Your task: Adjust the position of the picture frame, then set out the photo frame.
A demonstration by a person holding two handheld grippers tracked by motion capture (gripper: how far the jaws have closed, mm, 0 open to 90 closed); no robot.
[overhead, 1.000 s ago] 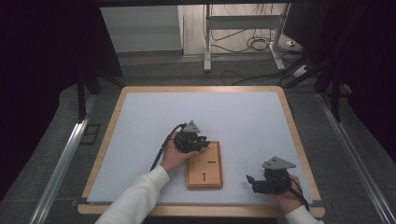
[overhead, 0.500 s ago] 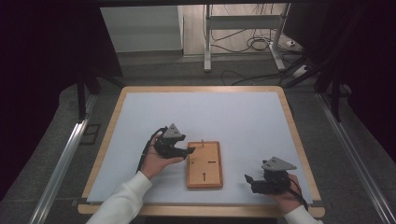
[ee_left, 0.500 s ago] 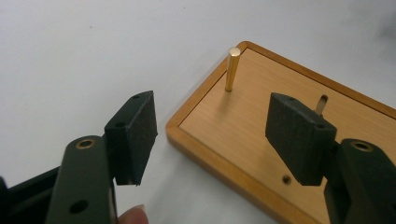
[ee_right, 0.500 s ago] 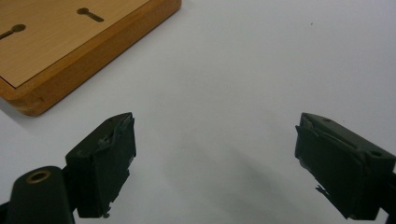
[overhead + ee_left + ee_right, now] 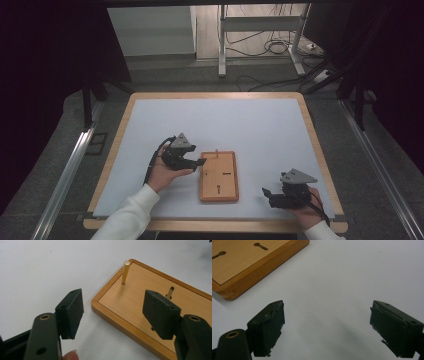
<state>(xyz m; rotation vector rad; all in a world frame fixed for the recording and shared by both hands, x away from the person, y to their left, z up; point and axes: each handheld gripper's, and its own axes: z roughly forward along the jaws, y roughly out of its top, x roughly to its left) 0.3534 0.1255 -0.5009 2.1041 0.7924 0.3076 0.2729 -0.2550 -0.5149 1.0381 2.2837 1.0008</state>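
Table (image 5: 150, 120): white surface, wooden rim.
Wooden board (image 5: 218, 176): near the front edge, about mid-width; two keyhole slots.
Left gripper (image 5: 199, 162): at the board's left edge, jaws just opened wide, empty.
Right gripper (image 5: 267, 193): near the front right corner, jaws wide, empty.
Brass peg (image 5: 125, 272): upright in the board's far left corner.

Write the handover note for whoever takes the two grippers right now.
Left gripper: open, nothing between its jaws, which have just been opening; at the left edge of the flat rectangular wooden board.
Right gripper: open, empty, low over the white table mat, to the right of the board.
Thin brass peg: stands upright near one corner of the board.
Done: peg stands in place.
Left: the keyhole-shaped slots are empty; I see no other loose parts.
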